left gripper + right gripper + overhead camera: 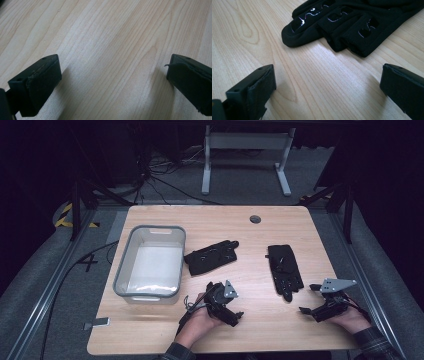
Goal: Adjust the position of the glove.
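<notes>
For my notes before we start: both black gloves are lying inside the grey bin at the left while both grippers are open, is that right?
Not quite. The grey bin holds neither glove: both lie on the table, one glove beside the bin, the other farther right, as the high view shows. The left gripper and right gripper are open.

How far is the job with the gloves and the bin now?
Nothing looks done: the bin holds no glove. Both gloves, left and right, lie on the table. Nothing is in hand: left claw and right claw are open. If the gloves belong in the bin, both remain.
</notes>
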`<state>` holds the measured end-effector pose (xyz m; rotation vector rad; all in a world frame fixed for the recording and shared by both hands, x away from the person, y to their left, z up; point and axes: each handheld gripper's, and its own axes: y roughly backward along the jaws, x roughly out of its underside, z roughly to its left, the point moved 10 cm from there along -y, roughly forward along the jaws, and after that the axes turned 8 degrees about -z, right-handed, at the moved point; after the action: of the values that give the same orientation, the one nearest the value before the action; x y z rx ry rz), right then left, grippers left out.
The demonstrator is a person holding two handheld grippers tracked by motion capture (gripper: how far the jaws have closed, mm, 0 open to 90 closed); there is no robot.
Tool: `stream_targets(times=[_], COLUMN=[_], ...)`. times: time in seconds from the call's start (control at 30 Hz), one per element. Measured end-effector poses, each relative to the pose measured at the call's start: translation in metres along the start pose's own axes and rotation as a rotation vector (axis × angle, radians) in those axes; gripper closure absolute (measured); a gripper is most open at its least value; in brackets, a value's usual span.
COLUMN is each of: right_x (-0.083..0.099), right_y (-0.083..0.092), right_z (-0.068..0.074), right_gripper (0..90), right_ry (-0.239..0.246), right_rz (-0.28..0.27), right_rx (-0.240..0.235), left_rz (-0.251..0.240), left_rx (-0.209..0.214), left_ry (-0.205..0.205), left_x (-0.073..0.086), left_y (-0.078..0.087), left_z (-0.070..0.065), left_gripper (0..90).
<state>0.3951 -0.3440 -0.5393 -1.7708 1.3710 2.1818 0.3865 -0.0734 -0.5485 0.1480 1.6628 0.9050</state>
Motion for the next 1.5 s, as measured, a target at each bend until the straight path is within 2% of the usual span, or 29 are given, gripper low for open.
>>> stream_targets(times=[0.07, 0.2, 0.37, 0.47, 0.63, 0.67, 0.7, 0.73, 0.77, 0.83, 0.87, 1.03, 1.23, 1.37, 1.5], right_x=[0.0, -0.002, -0.006, -0.016, -0.036, -0.036, -0.044, -0.046, -0.046, -0.051, -0.054, -0.058, -0.064, -0.057, -0.051], right_y=[0.0, 0.004, 0.008, 0.011, 0.011, 0.011, 0.008, 0.006, 0.006, 0.0, -0.004, -0.011, -0.025, -0.035, -0.038], right_z=[0.0, -0.001, -0.002, -0.001, 0.004, 0.004, 0.009, 0.011, 0.011, 0.014, 0.016, 0.019, 0.023, 0.024, 0.025], right_gripper=[1.5, 11.2, 16.7, 26.4, 49.8, 49.8, 62.6, 67.8, 67.8, 79.5, 88.0, 89.9, 90.0, 90.0, 90.0], right_ry=[0.001, 0.0, -0.01, -0.019, -0.026, -0.026, -0.026, -0.021, -0.021, -0.009, -0.008, -0.012, 0.012, 0.023, 0.047], right_rz=[-0.001, -0.004, -0.009, -0.031, -0.073, -0.073, -0.085, -0.085, -0.085, -0.079, -0.078, -0.067, -0.054, -0.012, 0.024], right_rx=[-0.001, -0.009, -0.005, -0.013, -0.034, -0.034, -0.059, -0.066, -0.066, -0.075, -0.093, -0.112, -0.118, -0.126, -0.12], left_rz=[-0.002, 0.001, -0.001, -0.002, 0.002, 0.002, -0.001, 0.002, 0.002, -0.001, -0.001, -0.001, -0.001, 0.001, 0.002], left_rx=[0.0, 0.002, 0.004, 0.005, 0.008, 0.008, 0.008, 0.009, 0.009, 0.012, 0.012, 0.012, 0.012, 0.011, 0.009], left_ry=[-0.002, -0.004, -0.007, -0.009, -0.016, -0.016, -0.013, -0.017, -0.017, -0.023, -0.023, -0.023, -0.023, -0.018, -0.018], left_x=[0.0, 0.0, 0.0, 0.0, 0.0, 0.0, 0.0, 0.0, 0.0, -0.001, -0.001, -0.001, -0.001, 0.0, 0.0], left_y=[0.0, 0.0, 0.0, 0.0, 0.0, 0.0, 0.0, 0.0, 0.0, -0.001, -0.001, -0.001, -0.001, 0.0, 0.0], left_z=[0.0, 0.0, 0.0, 0.0, 0.001, 0.001, 0.0, 0.001, 0.001, 0.001, 0.001, 0.001, 0.001, 0.001, 0.001], left_gripper=[0.0, 0.0, 0.0, 0.0, 0.0, 0.0, 0.0, 0.0, 0.0, 0.0, 0.0, 0.0, 0.0, 0.0, 0.0])
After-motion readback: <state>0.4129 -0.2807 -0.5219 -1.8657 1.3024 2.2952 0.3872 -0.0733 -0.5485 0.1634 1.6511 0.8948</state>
